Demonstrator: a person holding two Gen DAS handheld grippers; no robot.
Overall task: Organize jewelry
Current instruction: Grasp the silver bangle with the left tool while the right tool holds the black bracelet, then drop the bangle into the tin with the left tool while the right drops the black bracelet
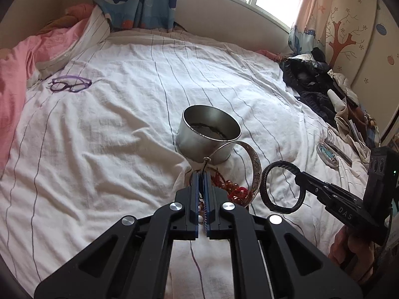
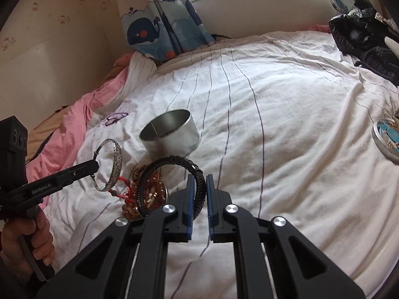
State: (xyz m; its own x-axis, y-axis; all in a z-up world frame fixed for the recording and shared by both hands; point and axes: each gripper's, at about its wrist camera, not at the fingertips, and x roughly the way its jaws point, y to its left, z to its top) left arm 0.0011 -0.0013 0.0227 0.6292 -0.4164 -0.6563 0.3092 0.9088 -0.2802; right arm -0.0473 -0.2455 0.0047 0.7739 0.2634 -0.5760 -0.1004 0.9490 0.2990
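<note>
Left gripper (image 1: 202,174): jaws together, pinching the thin rim of the silver bangle (image 1: 251,164). Bangle hangs clear of the sheet (image 1: 99,129), just in front of the tin (image 1: 207,134).

Right gripper (image 2: 199,182): jaws clamped on the black braided bracelet (image 2: 169,172); the cord sits between the blue pads. Loop stands up off the sheet, near the tin and to its right as the left camera sees it. Both grippers are hand-held; a hand (image 2: 22,246) shows on the left handle.

Tin: round, open, upright on the bed. Something dark lies on its bottom; whether that is jewelry or only a stain cannot be told.

On the sheet: a tangle of red cord and amber beads (image 2: 144,194), below the two raised pieces, untouched by either gripper.

Off to the right, well apart: a round lid (image 2: 386,137) with a blue print, lying flat. Likely the tin's lid, judging by shape.

Progress, as judged: early to middle. Two pieces are picked up but neither is over the tin's mouth yet. Left to do: drop bangle and bracelet in, collect the bead tangle, probably fit the lid.

Purple glasses (image 1: 71,84) lie far left, seemingly not part of the job.
</note>
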